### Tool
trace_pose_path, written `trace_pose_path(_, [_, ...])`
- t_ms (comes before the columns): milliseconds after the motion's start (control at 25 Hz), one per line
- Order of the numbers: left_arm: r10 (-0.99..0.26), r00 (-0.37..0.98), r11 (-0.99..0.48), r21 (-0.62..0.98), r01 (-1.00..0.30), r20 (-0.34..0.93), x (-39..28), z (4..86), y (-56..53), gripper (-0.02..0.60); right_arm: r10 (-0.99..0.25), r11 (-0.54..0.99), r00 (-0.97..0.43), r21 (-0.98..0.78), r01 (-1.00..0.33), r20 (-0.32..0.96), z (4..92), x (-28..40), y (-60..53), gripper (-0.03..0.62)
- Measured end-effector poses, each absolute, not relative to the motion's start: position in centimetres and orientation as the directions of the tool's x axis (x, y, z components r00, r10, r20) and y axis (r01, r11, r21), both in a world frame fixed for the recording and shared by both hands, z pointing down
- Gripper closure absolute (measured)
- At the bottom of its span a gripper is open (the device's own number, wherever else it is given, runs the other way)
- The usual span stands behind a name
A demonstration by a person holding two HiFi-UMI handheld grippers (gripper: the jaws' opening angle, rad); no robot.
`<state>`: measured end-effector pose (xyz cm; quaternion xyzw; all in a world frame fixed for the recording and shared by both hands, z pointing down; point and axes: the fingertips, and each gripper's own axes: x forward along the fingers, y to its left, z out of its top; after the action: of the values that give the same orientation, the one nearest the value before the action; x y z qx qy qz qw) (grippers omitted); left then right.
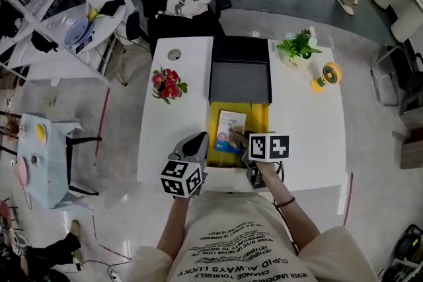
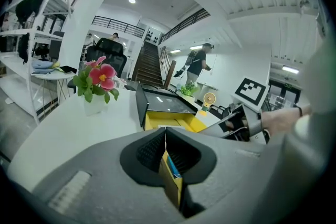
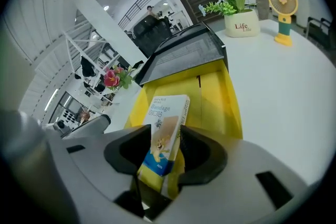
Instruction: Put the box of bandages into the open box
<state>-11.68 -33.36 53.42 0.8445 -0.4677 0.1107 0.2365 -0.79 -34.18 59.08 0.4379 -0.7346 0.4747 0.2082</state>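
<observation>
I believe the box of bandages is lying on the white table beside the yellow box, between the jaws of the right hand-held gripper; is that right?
Not quite. The box of bandages is not on the white table beside the yellow box; it lies inside that box. It is indeed between the jaws of the right hand-held gripper. The right gripper view shows this.

Inside open box [image 1: 213, 123], mid-surface [image 1: 304, 132]: box of bandages [image 1: 230, 131]; flowers [image 1: 168, 84] left; plant [image 1: 299, 46], fan [image 1: 327, 74] right, behind.
</observation>
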Motion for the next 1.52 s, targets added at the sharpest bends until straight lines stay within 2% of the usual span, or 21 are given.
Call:
trace_pose_path(120, [-0.734,0.553,-0.483,0.269,-0.833,0.394,-11.1,52.8,-33.1,0.558,-0.467,0.206,-0.538,-0.506,-0.838,0.701,58.2,-0.7,-34.0,0.49])
trace_pose_path(200, [-0.733,0.562,-0.501,0.255,-0.827,0.384,-10.8,52.4,-33.0,0.56,-0.479,0.237,-0.532,-0.481,-0.844,0.698,57.6,-0.6,-33.9,0.507])
trace_pose_path(280, [-0.737,0.565,-0.508,0.247,-0.825,0.371,-10.7,51.9,-32.8,0.559,-0.494,0.264,-0.525,-0.456,-0.85,0.693,57.1,-0.5,-33.8,0.551])
trace_pose_path(400, [-0.744,0.563,-0.516,0.225,-0.826,0.36,-10.9,51.3,-32.7,0.56,-0.524,0.296,-0.529,-0.44,-0.848,0.667,56.1,-0.5,-33.9,0.574])
trace_pose_path(920, [-0.8,0.554,-0.543,0.114,-0.832,0.231,-11.2,45.1,-33.8,0.56,-0.685,0.482,-0.606,-0.372,-0.793,0.404,47.7,0.1,-35.2,0.589])
trace_pose_path(1520, [-0.878,0.47,-0.47,0.025,-0.882,0.091,-13.9,39.1,-34.8,0.559,-0.781,0.572,-0.619,-0.31,-0.76,0.077,39.2,2.6,-36.7,0.589])
